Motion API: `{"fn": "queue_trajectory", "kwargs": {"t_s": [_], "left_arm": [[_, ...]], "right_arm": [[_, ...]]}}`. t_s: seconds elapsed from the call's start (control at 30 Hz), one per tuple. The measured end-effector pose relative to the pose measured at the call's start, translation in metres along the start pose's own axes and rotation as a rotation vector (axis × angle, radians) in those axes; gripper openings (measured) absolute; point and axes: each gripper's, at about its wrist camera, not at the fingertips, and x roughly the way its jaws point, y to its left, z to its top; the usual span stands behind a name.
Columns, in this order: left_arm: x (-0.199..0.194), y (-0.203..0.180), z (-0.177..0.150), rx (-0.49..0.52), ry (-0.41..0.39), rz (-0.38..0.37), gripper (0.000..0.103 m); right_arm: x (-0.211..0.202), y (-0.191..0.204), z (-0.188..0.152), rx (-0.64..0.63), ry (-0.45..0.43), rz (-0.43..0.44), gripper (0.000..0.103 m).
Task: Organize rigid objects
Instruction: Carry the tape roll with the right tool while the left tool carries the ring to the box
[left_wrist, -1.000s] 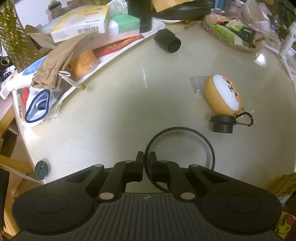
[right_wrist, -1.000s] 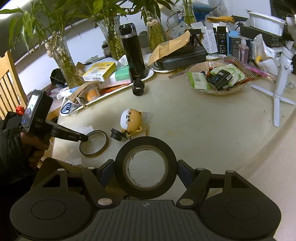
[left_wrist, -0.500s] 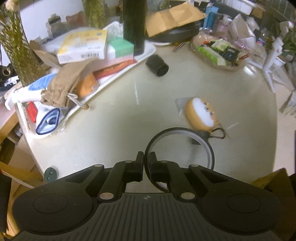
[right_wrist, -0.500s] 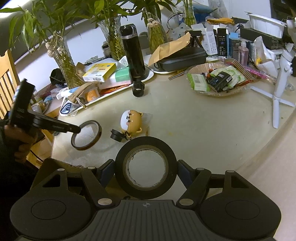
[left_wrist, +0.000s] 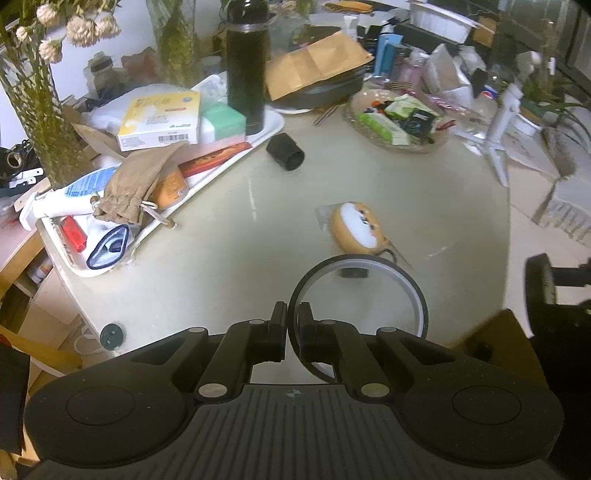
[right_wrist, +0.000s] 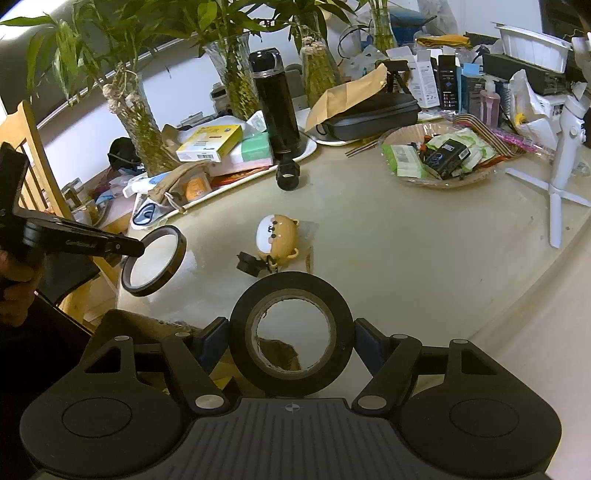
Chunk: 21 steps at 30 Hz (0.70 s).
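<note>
The left gripper (left_wrist: 291, 325) is clenched on the near wall of a thin tape ring (left_wrist: 357, 314), holding it in the air above the table (left_wrist: 369, 177) near the edge, with the shiba-dog toy (left_wrist: 357, 228) lying just beyond the ring. The right gripper (right_wrist: 290, 334) grasps a thick black tape roll (right_wrist: 291, 334) by its outer sides, hole facing the camera, on the toy's near side. I count two tape rings, one per gripper, one toy and one black cylinder (left_wrist: 285, 151) past it.
</note>
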Motion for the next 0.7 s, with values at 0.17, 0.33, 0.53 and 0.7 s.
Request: {"fn": "queue_trajectory", "kwargs": {"t_s": [0.17, 0.33, 0.53, 0.7], "left_arm": [[-0.014, -0.006, -0.01, 0.01, 0.003, -0.025, 0.007], [-0.025, -0.011, -0.022, 0.027, 0.019, -0.04, 0.007], [-0.034, -0.016, -0.038, 0.042, 0.047, -0.052, 0.007], [-0.034, -0.02, -0.051, 0.05, 0.09, -0.06, 0.007]], "right_arm": [[-0.004, 0.007, -0.005, -0.005, 0.004, 0.012, 0.075], [-0.007, 0.011, -0.008, -0.006, 0.003, 0.017, 0.075], [-0.013, 0.014, -0.01, -0.006, -0.002, 0.024, 0.075], [-0.018, 0.017, -0.011, -0.009, -0.008, 0.029, 0.075]]}}
